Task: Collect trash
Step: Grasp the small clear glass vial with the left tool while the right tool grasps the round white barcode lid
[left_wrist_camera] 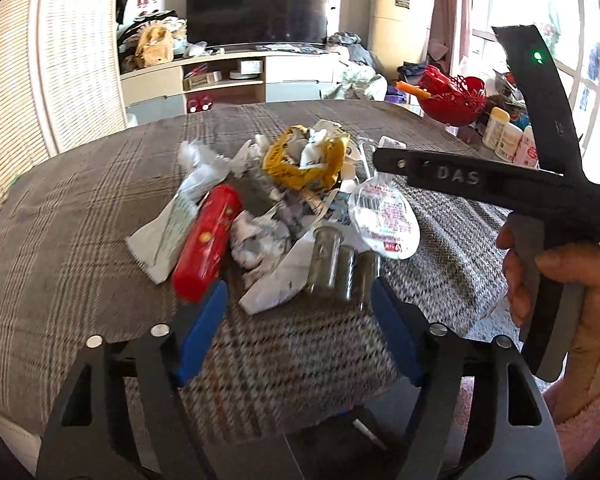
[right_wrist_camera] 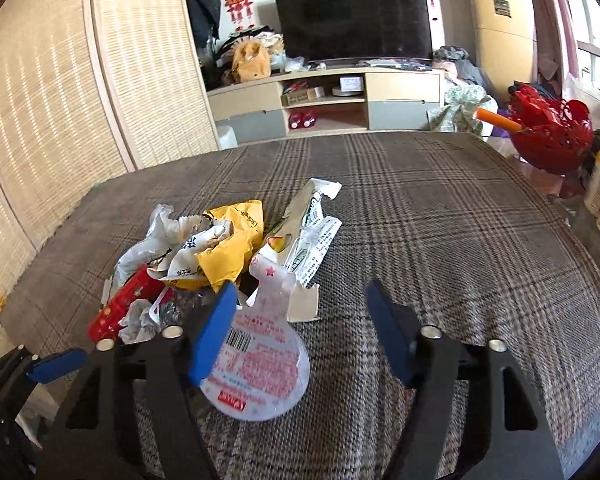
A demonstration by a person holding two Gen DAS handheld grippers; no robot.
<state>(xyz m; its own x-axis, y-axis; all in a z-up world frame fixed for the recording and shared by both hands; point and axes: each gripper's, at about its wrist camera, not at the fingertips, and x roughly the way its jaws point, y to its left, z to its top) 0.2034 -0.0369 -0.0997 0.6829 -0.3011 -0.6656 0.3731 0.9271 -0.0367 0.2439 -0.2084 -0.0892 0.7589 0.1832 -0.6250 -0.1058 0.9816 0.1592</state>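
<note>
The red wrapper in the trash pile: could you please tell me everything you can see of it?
The red wrapper is a long, glossy, tube-like packet, seemingly plastic film, with small yellow and white print that is too blurred to read. It lies flat on the checked tablecloth at the pile's left edge, pointing diagonally. It overlaps a white paper wrapper and borders crumpled white paper. No tongs touch it.
</note>
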